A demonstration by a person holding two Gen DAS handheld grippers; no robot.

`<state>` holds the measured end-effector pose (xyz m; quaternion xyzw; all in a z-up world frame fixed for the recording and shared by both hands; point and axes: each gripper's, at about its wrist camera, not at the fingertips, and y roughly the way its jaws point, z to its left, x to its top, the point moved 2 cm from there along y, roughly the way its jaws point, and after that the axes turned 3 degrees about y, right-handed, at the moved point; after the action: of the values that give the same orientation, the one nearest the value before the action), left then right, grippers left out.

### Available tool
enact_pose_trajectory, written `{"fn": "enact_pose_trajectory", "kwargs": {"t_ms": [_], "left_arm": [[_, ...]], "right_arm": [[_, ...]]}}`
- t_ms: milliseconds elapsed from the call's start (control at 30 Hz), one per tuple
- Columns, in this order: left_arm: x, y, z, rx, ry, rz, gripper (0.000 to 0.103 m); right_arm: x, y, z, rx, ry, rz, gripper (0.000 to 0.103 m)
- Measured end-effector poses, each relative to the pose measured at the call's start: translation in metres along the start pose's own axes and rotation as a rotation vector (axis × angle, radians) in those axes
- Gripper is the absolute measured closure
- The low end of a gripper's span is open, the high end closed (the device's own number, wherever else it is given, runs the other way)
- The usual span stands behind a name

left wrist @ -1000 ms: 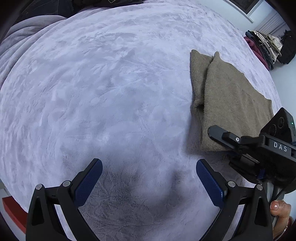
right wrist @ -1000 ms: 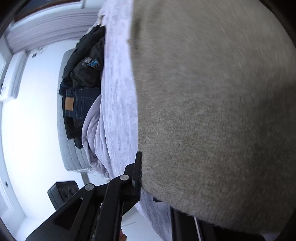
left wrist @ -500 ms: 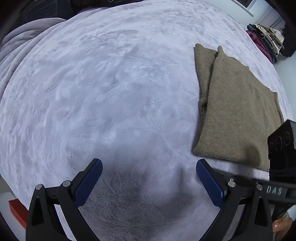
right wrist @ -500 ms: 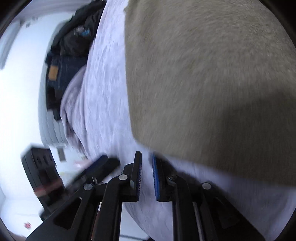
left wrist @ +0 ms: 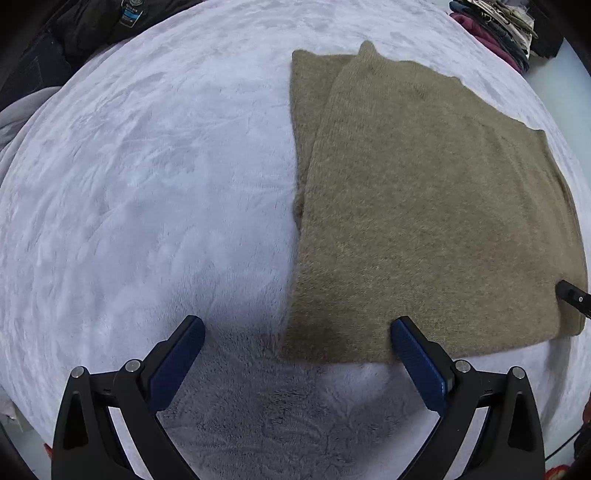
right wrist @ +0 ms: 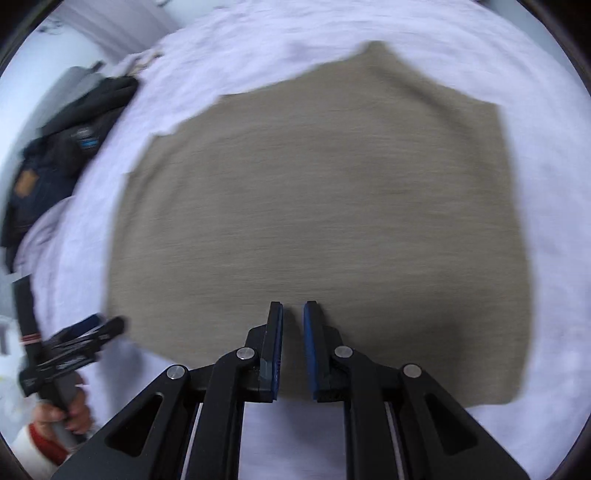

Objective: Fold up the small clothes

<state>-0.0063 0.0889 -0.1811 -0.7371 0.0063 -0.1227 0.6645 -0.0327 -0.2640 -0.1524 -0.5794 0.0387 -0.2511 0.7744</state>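
**Knit half folded on the bed, both claws empty**

A pale, fleecy blanket [left wrist: 155, 177] covers the bed, with dark clothes [right wrist: 66, 136] heaped at its far edge and another pile [left wrist: 495, 26] off by the wall.

Start at the left gripper [left wrist: 295, 343]: its blue pads are spread wide with nothing between them, hovering over the near left corner of the knit [left wrist: 424, 206]. The right gripper [right wrist: 293, 332] has its jaws almost together, a narrow slit showing, and no cloth in that slit; it hangs above the knit's near edge.

The knit itself, a tan piece, lies flat on the blanket in a rough rectangle. One side looks already folded in, with a strip of a lower layer showing along the left.

So I'd say one fold is laid and a fresh hold is being lined up. Next, each claw would need to come down on a near corner, pinch through the layers, and carry the near edge up toward the far one without dragging the lot.

The right-hand view is smeared by motion, so edges there are soft. In the left view, only a black tip of the right gripper shows at the frame's edge. What sort of garment this is, I can't tell.
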Motion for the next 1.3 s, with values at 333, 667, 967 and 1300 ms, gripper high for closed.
{"fn": "enact_pose_trajectory", "kwargs": {"t_ms": [333,667,967,1300], "left_arm": [[-0.009,0.011,0.008,-0.033,-0.009,0.004,0.001],[-0.007,0.014,0.005,-0.025,-0.015,-0.001,0.001],[-0.002,0.000,0.010,-0.047,-0.034,-0.011,0.001],[-0.017,-0.018,0.009,-0.101,-0.052,0.036,0.001]], "right_arm": [[-0.011,-0.002,-0.037,0.074,0.086,-0.020,0.056],[-0.013,-0.001,-0.002,0.083,0.097,0.009,0.052],[-0.025,0.001,0.005,0.076,0.058,0.027,0.049],[-0.028,0.002,0.002,0.083,0.056,0.029,0.047]]}}
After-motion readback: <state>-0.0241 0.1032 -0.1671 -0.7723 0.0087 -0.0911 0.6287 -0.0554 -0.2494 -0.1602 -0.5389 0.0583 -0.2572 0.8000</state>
